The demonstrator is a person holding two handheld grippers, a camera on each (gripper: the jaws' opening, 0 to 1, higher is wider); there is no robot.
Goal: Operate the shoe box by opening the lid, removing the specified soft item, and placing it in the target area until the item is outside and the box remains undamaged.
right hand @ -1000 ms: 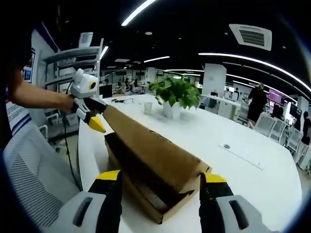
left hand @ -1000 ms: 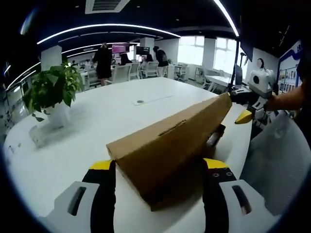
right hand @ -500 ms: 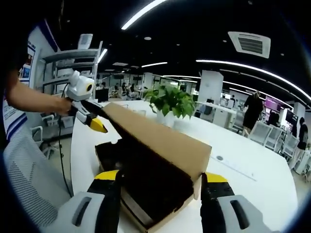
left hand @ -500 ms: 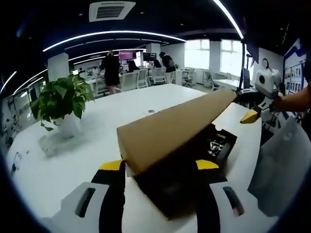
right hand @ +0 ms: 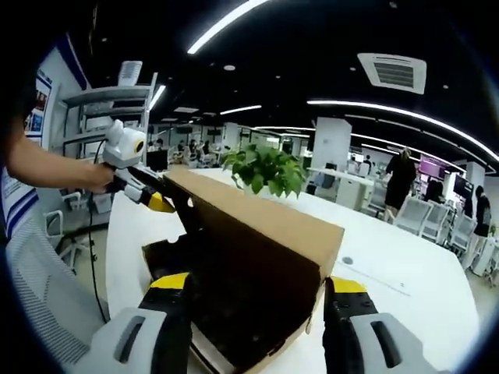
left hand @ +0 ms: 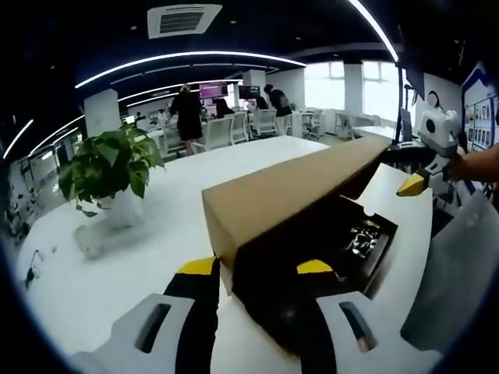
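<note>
An open-plan office with strip lights and ceiling vents is being shown, and a long white table (left hand: 164, 210) is carrying a brown cardboard shoe box (left hand: 327, 257). Its lid (left hand: 288, 191) is being held raised at a slant, hinged along one long side. The dark inside of the box is hard to make out; in the left gripper view something small and shiny (left hand: 362, 238) is lying in it, but the soft item cannot be identified. No writing can be read on the box.

In the left gripper view the left gripper (left hand: 257, 269) is being held with its yellow-tipped jaws spread, the near corner of the lid between them. The right gripper (left hand: 425, 167) is being seen at the far right end of the lid, in a hand (left hand: 472, 164); whether it is pinching the lid cannot be told there.

In the right gripper view the right gripper's jaws are spread on either side of the box's near end. A potted plant (right hand: 265, 167) is standing beyond the box.
</note>
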